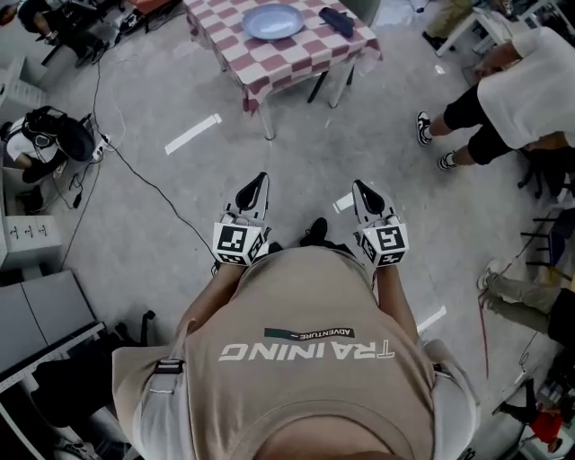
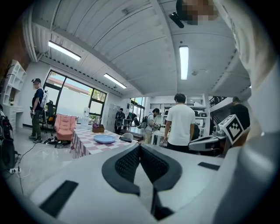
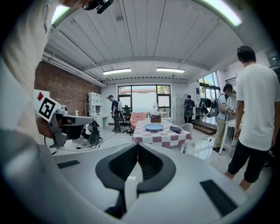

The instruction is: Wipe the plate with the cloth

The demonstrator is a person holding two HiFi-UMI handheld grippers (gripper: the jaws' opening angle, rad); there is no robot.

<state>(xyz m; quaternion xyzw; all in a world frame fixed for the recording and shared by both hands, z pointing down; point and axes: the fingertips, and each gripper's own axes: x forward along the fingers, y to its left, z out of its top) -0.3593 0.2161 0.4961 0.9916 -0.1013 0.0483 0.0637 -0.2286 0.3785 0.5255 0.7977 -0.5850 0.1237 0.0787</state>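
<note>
A pale blue plate [image 1: 273, 20] lies on a table with a red-and-white checked cloth [image 1: 296, 56], far ahead across the floor. A dark folded cloth [image 1: 337, 21] lies to the plate's right. The plate [image 2: 104, 138] and dark cloth [image 2: 126, 138] show small in the left gripper view, and the plate [image 3: 153, 127] and cloth [image 3: 175, 129] in the right gripper view too. My left gripper [image 1: 260, 181] and right gripper [image 1: 360, 188] are held side by side in front of my body, both shut with nothing in them, well short of the table.
A person in a white shirt [image 1: 526, 94] stands at the right, close to the path. A black cable [image 1: 144, 175] runs across the grey floor at left, with bags [image 1: 54, 135] beside it. White tape marks [image 1: 192, 133] lie on the floor. A chair [image 3: 187, 127] stands by the table.
</note>
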